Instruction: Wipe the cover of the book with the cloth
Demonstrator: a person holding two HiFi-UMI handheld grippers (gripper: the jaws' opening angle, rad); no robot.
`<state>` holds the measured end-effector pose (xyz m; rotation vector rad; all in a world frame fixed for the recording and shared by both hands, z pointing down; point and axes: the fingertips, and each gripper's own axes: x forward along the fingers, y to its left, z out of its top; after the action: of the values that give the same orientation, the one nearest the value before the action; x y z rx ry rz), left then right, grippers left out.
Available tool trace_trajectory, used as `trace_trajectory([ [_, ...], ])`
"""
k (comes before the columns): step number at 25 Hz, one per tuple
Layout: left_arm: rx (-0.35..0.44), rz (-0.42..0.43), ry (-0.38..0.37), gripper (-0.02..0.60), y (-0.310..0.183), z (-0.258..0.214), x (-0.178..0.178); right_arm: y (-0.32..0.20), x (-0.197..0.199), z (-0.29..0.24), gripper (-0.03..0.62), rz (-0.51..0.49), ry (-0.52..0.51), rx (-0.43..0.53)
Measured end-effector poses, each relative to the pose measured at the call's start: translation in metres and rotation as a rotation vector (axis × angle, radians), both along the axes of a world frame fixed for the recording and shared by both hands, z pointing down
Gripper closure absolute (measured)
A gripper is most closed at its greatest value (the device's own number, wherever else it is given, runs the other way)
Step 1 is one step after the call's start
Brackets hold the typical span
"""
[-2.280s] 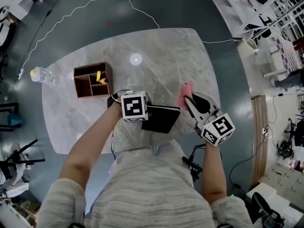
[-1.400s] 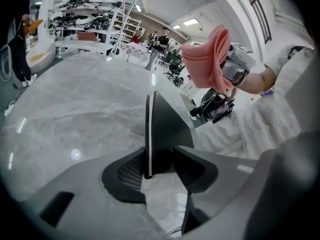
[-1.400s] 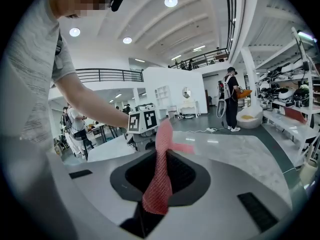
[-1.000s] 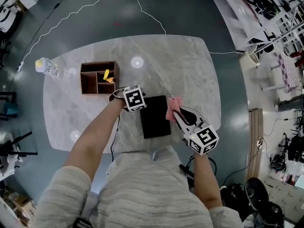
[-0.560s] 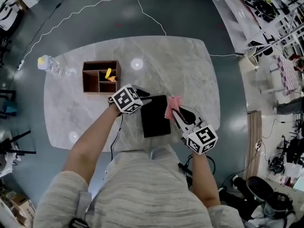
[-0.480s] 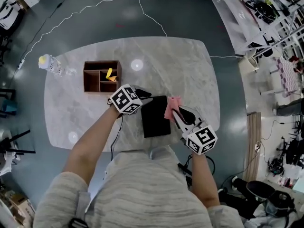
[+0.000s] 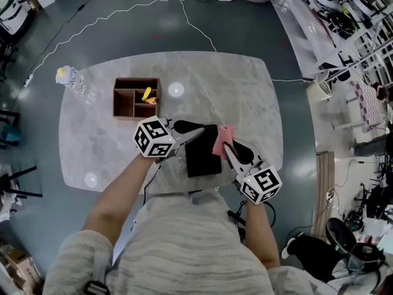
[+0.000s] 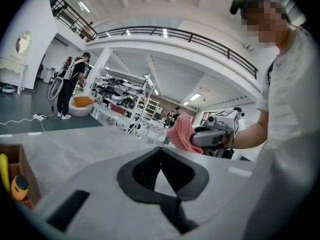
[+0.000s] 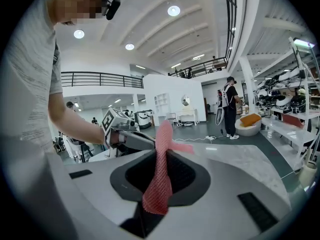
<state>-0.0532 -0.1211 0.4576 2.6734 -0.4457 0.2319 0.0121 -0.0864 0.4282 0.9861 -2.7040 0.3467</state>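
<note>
Now pre-wipe: left gripper (image 7: 198,131) clenched empty beside book (image 7: 204,153), near edge of desk (image 7: 236,91); right gripper (image 7: 226,146) clamps cloth (image 7: 222,136); next, lower cloth onto cover.

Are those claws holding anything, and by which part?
Right gripper pinches the pink cloth around its middle; left gripper is shut on nothing.

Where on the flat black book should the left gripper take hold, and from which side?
Probably its left long edge, coming low from the left. The black book lies flat and thin on the table, so only an edge fits; the right gripper's pink cloth occupies its right edge.
</note>
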Motion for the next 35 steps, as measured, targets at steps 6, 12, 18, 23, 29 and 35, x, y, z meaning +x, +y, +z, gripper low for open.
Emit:
trace_trajectory([
  [6, 0.115, -0.051, 0.05, 0.566, 0.016, -0.033, -0.004, 0.013, -0.003, -0.019, 0.537, 0.015, -0.011, 0.05],
  [12, 0.292, -0.183, 0.088, 0.566, 0.027, -0.071, -0.017, 0.027, -0.003, -0.036, 0.537, 0.04, -0.028, 0.109],
  [18, 0.402, -0.205, 0.12, 0.565, 0.047, -0.102, -0.03, 0.037, -0.01, -0.056, 0.537, 0.052, -0.055, 0.175],
  [23, 0.413, -0.195, 0.122, 0.565, 0.064, -0.111, -0.039, 0.046, -0.018, -0.064, 0.539, 0.037, -0.056, 0.197],
  [29, 0.424, -0.212, 0.134, 0.565, 0.076, -0.121, -0.051, 0.054, -0.021, -0.072, 0.539, 0.035, -0.05, 0.213],
  [35, 0.395, -0.208, 0.149, 0.565, 0.083, -0.119, -0.063, 0.061, -0.023, -0.077, 0.539, 0.032, -0.053, 0.223],
])
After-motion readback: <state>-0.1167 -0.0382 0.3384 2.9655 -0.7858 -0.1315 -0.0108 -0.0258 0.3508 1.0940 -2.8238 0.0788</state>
